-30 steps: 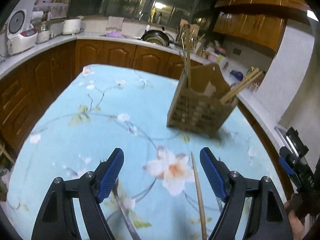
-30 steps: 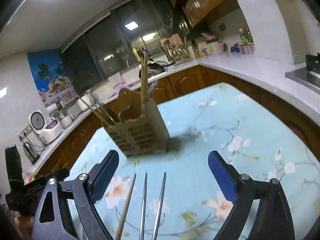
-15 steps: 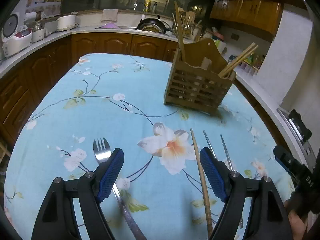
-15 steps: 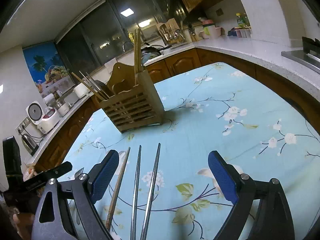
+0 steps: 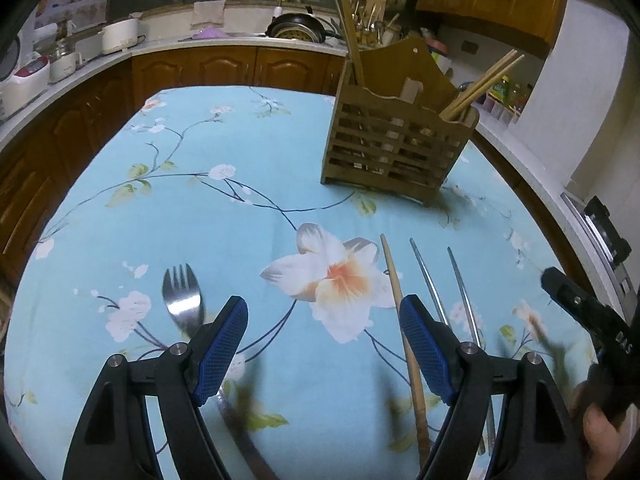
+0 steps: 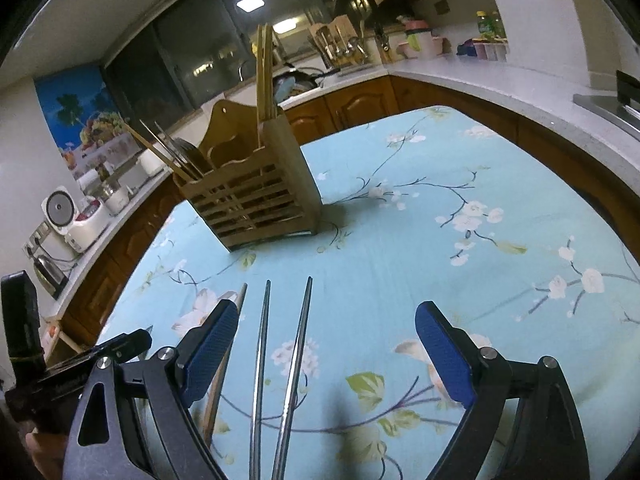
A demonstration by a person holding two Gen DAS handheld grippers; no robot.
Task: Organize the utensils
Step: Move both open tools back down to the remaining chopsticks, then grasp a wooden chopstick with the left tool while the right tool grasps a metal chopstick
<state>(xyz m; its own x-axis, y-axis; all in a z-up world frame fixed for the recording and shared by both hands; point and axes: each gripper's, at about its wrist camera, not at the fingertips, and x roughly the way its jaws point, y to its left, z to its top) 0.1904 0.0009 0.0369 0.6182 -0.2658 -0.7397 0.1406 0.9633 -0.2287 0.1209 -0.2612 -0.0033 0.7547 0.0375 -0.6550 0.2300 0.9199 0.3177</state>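
Left wrist view: left tool (image 5: 323, 322) spread wide, nothing between its blue pads (image 5: 222, 350), hovering above the table (image 5: 248, 184) with its floral cloth. Fork (image 5: 182, 300) flat on the cloth, tines pointing away, just left of the left pad, handle running under the tool. Wooden chopstick (image 5: 404, 320) lying just inside the right pad; two metal chopsticks (image 5: 444, 292) beside it on the right, roughly parallel, near ends hidden behind the tool. Slatted wooden holder (image 5: 394, 152) upright farther back, well apart from the loose utensils, with chopsticks leaning out of its right compartment and an upright pair in the left.

Right wrist view: right tool (image 6: 326, 346) also spread wide, gripping nothing. Both metal chopsticks (image 6: 280, 360) lying between its pads, nearer the left one, tips toward the holder (image 6: 256, 196). Wooden chopstick (image 6: 230, 340) partly behind the left pad. Part of the left tool (image 6: 80, 364) at the left edge.
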